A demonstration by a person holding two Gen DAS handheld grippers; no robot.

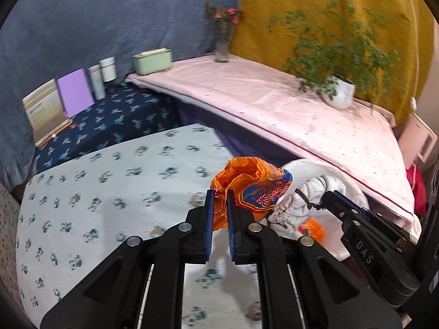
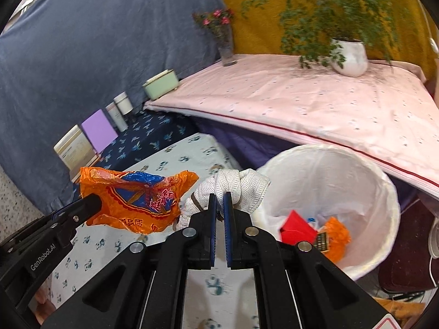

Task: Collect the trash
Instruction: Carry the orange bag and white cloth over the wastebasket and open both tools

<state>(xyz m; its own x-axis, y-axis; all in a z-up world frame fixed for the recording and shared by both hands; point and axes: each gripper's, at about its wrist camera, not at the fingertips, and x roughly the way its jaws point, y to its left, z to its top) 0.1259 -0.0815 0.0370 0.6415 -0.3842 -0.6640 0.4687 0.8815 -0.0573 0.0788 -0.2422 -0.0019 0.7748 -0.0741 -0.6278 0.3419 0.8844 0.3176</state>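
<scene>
Left claw [image 1: 219, 194] pinching orange wrapper [image 1: 247, 189], aloft beside bin. Right claw [image 2: 219, 197] clamped on white herringbone cloth bundle [image 2: 236, 186], near white-lined bin [image 2: 384, 192] rim. Best move: carry both over bin mouth, release low, avoid snagging liner.

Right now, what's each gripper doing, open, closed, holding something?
Left gripper: closed on the crumpled orange plastic snack bag.
Right gripper: closed on the bunched white herringbone cloth.

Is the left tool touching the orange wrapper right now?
Touching. In the left wrist view the left tool is shut on the orange wrapper, which is pinched between its blue fingers.
</scene>
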